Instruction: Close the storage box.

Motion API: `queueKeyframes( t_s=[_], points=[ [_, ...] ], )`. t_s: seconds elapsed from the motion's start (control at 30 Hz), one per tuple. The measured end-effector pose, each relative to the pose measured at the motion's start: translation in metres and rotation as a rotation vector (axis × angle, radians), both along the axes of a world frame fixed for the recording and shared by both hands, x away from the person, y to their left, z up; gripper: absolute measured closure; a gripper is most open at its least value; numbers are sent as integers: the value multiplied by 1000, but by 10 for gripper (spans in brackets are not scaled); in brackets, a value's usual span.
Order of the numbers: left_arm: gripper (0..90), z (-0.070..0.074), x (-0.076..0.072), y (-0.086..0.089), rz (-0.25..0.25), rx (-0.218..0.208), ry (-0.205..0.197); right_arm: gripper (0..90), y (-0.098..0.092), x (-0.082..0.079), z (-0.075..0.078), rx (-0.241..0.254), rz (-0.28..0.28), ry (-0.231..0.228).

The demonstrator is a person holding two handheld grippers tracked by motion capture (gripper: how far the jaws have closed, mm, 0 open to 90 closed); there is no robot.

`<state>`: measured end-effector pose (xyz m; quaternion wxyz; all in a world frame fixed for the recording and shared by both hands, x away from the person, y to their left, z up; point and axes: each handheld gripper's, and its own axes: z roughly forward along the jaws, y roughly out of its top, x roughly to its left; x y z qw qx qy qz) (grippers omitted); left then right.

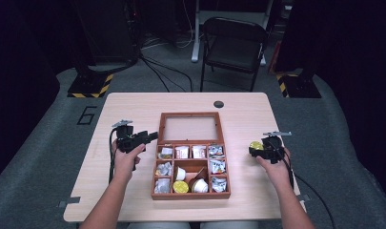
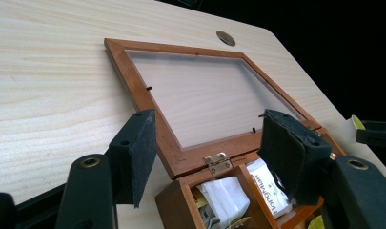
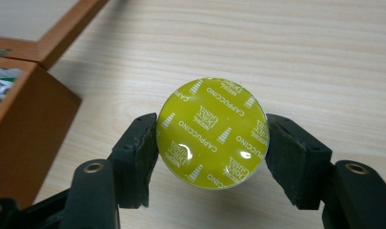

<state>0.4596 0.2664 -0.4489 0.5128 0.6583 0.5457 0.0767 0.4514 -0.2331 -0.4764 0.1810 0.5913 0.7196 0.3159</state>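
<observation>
A wooden compartment box [image 1: 190, 194] stands at the table's middle, its glass-paned lid [image 1: 190, 115] lying flat behind it. Sachets [image 1: 216, 151] and capsules [image 1: 180, 187] fill its cells. My right gripper [image 1: 254, 149] hovers over the table to the right of the box, shut on a capsule with a yellow-green lid [image 1: 255, 145]. In the right gripper view the capsule [image 3: 212, 129], marked cappuccino, sits squeezed between both pads [image 3: 140, 152]. My left gripper [image 1: 150, 137] is at the box's far left corner, open. The left gripper view has its jaws apart over the lid frame [image 2: 139, 90] and hinge [image 2: 217, 162], with nothing between them.
A black folding chair [image 1: 233, 45] stands beyond the table's far edge. A round cable hole [image 1: 218, 104] lies behind the lid. Bare tabletop [image 1: 248, 124] stretches to the right of the box, and cables trail from both grippers toward the front edge.
</observation>
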Motion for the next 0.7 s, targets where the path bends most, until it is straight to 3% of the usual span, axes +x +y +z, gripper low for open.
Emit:
queueKeyframes(
  t_s=[0.43, 0.7],
  points=[
    [373, 0, 0, 2, 9, -10, 3, 370, -8, 4, -12, -21, -64, 51],
    [373, -1, 0, 2, 9, -6, 3, 346, -11, 4, -15, -22, -67, 22]
  ],
)
